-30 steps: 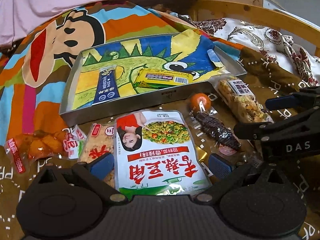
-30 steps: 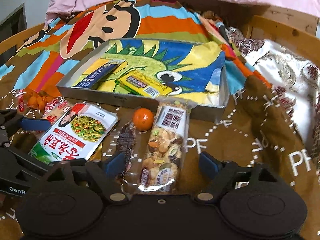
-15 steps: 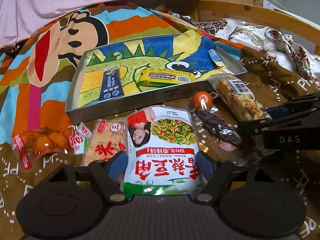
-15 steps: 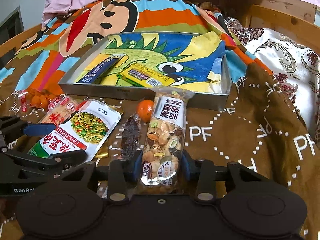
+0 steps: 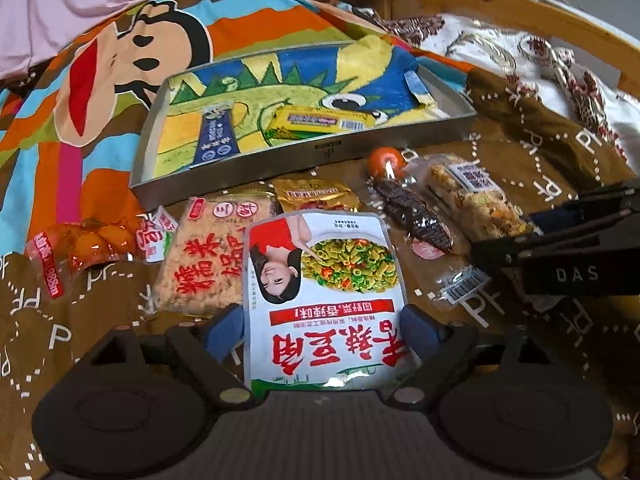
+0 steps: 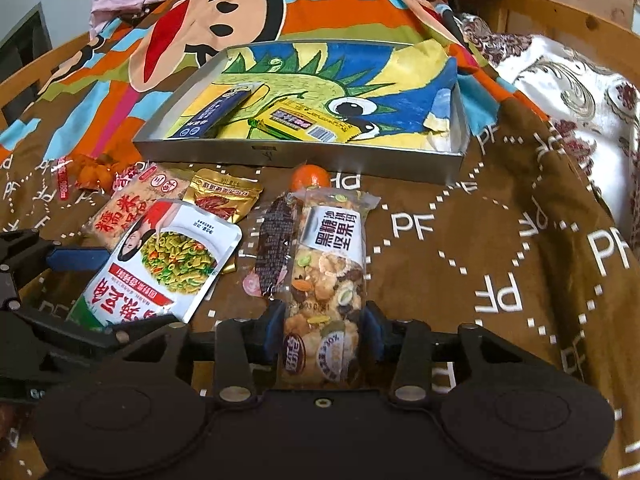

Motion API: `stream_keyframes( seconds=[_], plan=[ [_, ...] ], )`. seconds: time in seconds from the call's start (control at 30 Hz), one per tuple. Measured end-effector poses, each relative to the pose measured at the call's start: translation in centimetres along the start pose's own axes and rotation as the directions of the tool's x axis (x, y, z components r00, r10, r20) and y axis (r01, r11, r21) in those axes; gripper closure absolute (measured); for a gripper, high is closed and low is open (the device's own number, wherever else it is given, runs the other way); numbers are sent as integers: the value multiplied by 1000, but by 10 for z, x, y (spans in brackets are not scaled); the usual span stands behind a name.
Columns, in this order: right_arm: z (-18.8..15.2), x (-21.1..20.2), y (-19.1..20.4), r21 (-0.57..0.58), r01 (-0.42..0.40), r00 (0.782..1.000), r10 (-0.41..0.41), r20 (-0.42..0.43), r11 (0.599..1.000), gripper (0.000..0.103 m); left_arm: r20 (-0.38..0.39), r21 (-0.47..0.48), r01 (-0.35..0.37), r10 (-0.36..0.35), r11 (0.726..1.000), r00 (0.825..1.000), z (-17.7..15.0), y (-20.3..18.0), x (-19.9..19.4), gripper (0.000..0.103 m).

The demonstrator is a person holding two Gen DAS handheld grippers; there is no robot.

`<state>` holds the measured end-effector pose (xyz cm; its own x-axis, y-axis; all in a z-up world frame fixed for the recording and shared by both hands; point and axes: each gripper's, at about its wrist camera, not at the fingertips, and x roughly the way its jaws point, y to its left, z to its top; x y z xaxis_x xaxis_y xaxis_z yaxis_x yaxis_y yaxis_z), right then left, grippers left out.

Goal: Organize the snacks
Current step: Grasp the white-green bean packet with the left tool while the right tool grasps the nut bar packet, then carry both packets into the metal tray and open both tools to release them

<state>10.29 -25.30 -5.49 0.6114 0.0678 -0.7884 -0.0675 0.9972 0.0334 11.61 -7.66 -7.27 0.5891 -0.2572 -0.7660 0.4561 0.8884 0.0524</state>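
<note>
While both packets hang clear of the brown blanket (image 6: 500,240), the sound course, I judge, is to carry each level over the near wall of the metal tray (image 6: 304,156) at upper centre and let go low. The left tongs (image 5: 322,330) stand wide, clamped on the white bean-snack pouch (image 5: 320,280) at lower centre (their jaws have just been opening somewhat, pads on its edges). The right tongs (image 6: 322,328), about half closed, grip the nut bar (image 6: 328,280) by its lower end.

The white pouch (image 5: 324,300) hides part of the gold packet (image 5: 316,196).
</note>
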Motion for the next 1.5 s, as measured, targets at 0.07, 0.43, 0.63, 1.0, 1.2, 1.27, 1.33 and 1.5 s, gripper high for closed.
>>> stream_keyframes(
  seconds=[0.07, 0.43, 0.63, 1.0, 1.2, 1.27, 1.33, 1.5],
  plan=[
    [0, 2, 2, -14, 9, 1000, -9, 2, 1000, 56, -17, 10, 4, -4, 1000, 1000, 0, -3, 5, 10],
    [-3, -3, 13, -77, 89, 995, -86, 47, 993, 65, -24, -8, -6, 6, 1000, 1000, 0, -2, -1, 27],
    [-14, -13, 41, -317, 235, 966, -184, 184, 919, 66, 3, -3, -4, 4, 1000, 1000, -1, -4, -7, 35],
    [-19, -16, 54, -398, 294, 943, -194, 271, 869, 66, 74, -49, 13, -10, 999, 997, -2, -2, -25, 39],
    [-18, -23, 58, -410, 343, 912, -195, 361, 845, 66, 207, -110, 31, -8, 993, 978, 5, 7, -40, 39],
    [-17, -24, 61, -427, 371, 895, -196, 401, 825, 66, 248, -129, 27, 6, 991, 969, 8, 10, -44, 39],
    [-16, -24, 64, -442, 404, 874, -196, 444, 801, 66, 285, -151, 22, 22, 988, 958, 12, 14, -45, 39],
    [-6, -23, 62, -435, 457, 832, -200, 517, 776, 66, 353, -216, 46, 34, 975, 935, 34, 26, -37, 39]
  ],
)
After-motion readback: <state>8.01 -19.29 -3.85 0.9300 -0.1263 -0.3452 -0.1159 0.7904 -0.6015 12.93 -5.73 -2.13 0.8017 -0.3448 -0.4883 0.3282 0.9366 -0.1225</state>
